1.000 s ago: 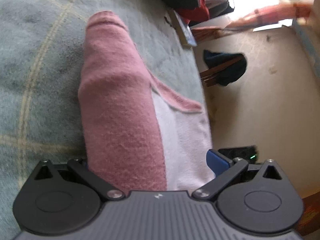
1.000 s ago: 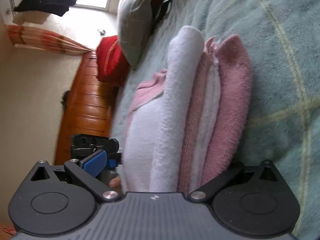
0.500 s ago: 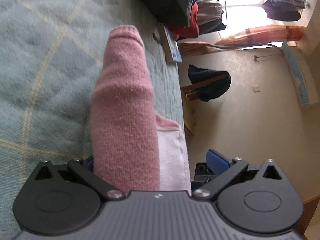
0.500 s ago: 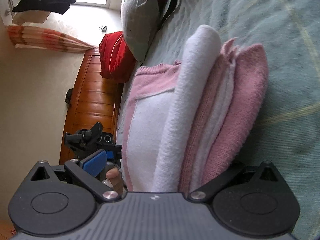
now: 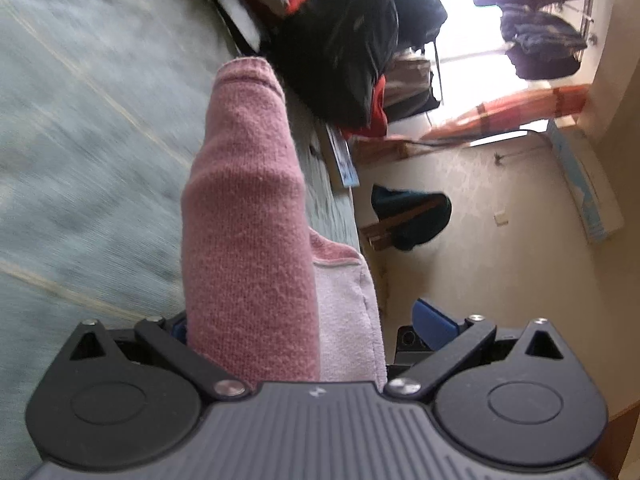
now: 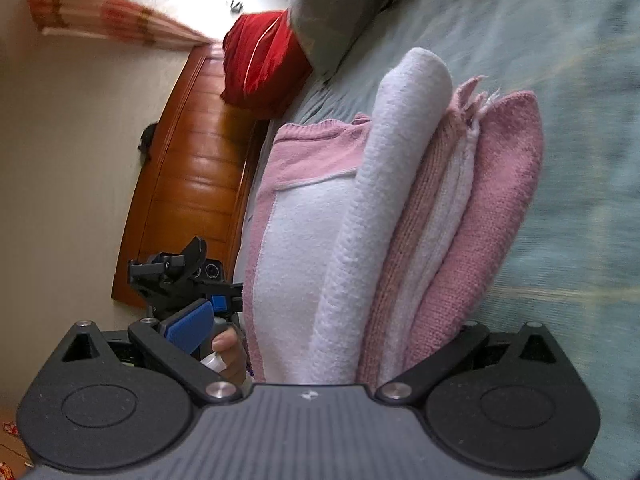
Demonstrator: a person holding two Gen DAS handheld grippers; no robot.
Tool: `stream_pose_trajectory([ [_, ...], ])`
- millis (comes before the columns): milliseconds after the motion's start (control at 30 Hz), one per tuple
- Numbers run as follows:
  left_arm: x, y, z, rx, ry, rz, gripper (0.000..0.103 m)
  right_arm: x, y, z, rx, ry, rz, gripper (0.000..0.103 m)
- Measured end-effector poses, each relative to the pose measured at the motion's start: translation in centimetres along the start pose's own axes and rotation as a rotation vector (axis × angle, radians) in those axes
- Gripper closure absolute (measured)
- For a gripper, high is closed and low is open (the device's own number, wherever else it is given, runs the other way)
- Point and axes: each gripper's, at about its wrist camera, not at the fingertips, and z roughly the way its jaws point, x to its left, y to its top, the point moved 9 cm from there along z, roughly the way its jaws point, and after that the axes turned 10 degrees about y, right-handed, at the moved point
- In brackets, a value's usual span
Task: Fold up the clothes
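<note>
The left gripper (image 5: 312, 328) has its jaws set wide, with the folded pink and white sweater (image 5: 248, 216) filling most of the gap between them; the blue pad (image 5: 434, 322) at 4 o'clock stands clear of the cloth, and I cannot tell whether the other pad touches it. The right gripper (image 6: 320, 332) is likewise spread wide around the same bundle, its blue pad (image 6: 190, 330) at 8 o'clock just apart from the fabric.

The sweater's long axis runs straight away from each camera, toward 12 o'clock, and it lies on the grey-green bedspread (image 5: 80, 160).

The left wrist view shows one thick pink knit fold with a paler strip at its 3 o'clock side. The right wrist view shows the stacked layers edge-on: white, pink, white, pink, plus a flat white panel bordered in pink at 9 o'clock. It alone shows the other gripper and a hand (image 6: 228, 354) at 8 o'clock, and farther off a red pillow (image 6: 260, 60).

The knit looks soft and fuzzy.
</note>
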Motion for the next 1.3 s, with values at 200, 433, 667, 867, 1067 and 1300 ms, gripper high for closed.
stream_pose_trajectory([
  [200,2.6,2.8,-5.8,-0.082,0.033,-0.019,0.002,2.2,0.2,7.5,0.074,0.016,-0.024,0.0],
  [433,6.8,6.0,-14.0,-0.195,0.089,-0.063,0.002,4.8,0.5,17.2,0.167,0.048,-0.049,0.0],
  [667,12.0,9.3,-21.6,-0.306,0.156,-0.108,0.001,6.1,0.6,27.1,0.255,0.081,-0.079,0.0],
  [867,17.9,11.9,-27.1,-0.39,0.216,-0.175,0.002,5.2,0.9,35.9,0.292,0.105,-0.042,0.0],
  [1067,22.4,14.3,-30.3,-0.431,0.272,-0.207,0.001,4.5,0.5,41.7,0.328,0.091,-0.039,0.0],
  [1300,25.4,17.6,-33.0,-0.491,0.298,-0.238,0.001,5.2,0.3,45.8,0.321,0.084,-0.068,0.0],
])
